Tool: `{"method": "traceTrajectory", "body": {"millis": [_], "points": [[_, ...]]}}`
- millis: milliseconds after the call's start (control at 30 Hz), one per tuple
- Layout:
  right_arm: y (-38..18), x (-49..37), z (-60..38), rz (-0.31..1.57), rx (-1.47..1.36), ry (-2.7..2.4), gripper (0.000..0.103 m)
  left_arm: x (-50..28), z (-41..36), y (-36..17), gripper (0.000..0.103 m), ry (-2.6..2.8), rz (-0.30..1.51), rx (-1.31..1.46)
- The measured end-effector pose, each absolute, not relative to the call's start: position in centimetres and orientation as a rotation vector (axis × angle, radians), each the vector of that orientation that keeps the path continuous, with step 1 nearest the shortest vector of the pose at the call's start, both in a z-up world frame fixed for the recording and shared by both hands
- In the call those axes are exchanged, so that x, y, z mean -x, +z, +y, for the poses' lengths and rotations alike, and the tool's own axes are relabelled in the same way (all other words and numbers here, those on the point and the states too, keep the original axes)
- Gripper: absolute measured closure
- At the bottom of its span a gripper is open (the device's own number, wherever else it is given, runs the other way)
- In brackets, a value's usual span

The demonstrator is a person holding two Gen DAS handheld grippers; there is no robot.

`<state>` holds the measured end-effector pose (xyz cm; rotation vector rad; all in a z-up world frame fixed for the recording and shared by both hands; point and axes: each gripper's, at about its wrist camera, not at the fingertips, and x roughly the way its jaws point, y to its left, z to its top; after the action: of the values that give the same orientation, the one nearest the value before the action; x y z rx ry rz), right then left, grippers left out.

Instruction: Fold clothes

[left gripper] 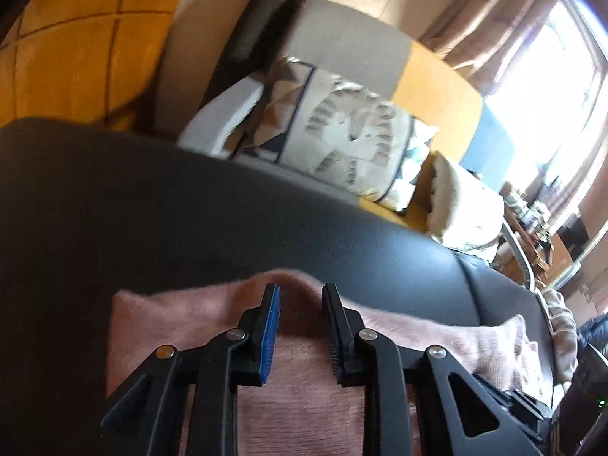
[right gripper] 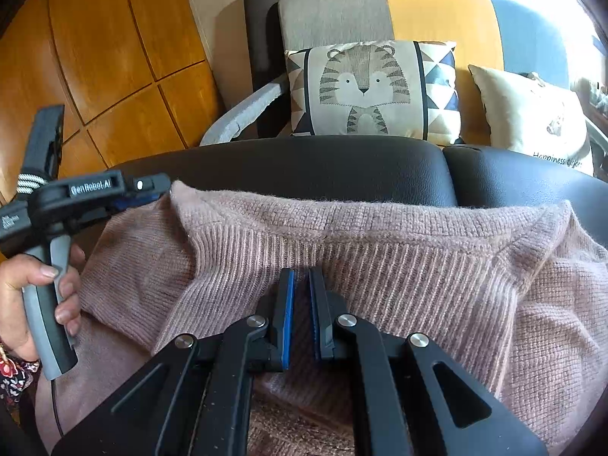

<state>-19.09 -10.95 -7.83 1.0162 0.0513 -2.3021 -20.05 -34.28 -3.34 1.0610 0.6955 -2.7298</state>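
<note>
Jaws of the left gripper [left gripper: 300, 292] stand spread with a gap between the pads, nothing pinched; the pink sweater [left gripper: 304, 410] lies under them. Right gripper [right gripper: 302, 277] has its jaws nearly pressed together, tips down on the ribbed band of the sweater [right gripper: 380, 266]; whether a fold of knit is caught between the pads I cannot tell. Both tools tilt downward toward the cloth. In the right wrist view a hand [right gripper: 26, 288] wraps the grey handle of the left tool at the sweater's left edge, fingers curled round it, a floral sleeve [right gripper: 11, 376] at the wrist.

Spread out, the sweater lies on a black leather seat [right gripper: 304, 163]. Behind it stands a sofa [right gripper: 437, 11] in grey, yellow and blue panels, bearing a tiger cushion [right gripper: 364, 87] and a cream cushion [right gripper: 532, 114]. Orange wood panels [right gripper: 114, 57] fill the left; a bright curtained window [left gripper: 551, 76] glares on the right.
</note>
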Motion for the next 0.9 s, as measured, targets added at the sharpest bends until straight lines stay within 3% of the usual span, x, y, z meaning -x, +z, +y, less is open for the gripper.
{"method": "traceTrajectory", "body": {"millis": [100,300,533,833,900], "points": [[-7.8,19.0,-11.1,0.055,-1.015,-2.304,0.097,21.2,-32.4,-2.6,0.079,-2.766,0.597,-1.089],[-7.9,19.0,-11.0,0.05,-1.013,-2.304,0.097,21.2,-26.9,-0.3,0.08,-2.929,0.617,-1.061],[-7.8,19.2,-10.6,0.03,-1.019,-2.287,0.097,21.1,-23.1,-2.7,0.08,-2.891,0.531,-1.203],[-7.2,19.6,-10.5,0.018,-1.053,-2.262,0.097,20.1,-22.7,-4.4,0.08,-2.911,0.519,-1.146],[-6.5,19.4,-10.2,0.034,-1.051,-2.263,0.092,20.1,-22.3,-4.3,0.08,-2.907,0.474,-1.142]]}}
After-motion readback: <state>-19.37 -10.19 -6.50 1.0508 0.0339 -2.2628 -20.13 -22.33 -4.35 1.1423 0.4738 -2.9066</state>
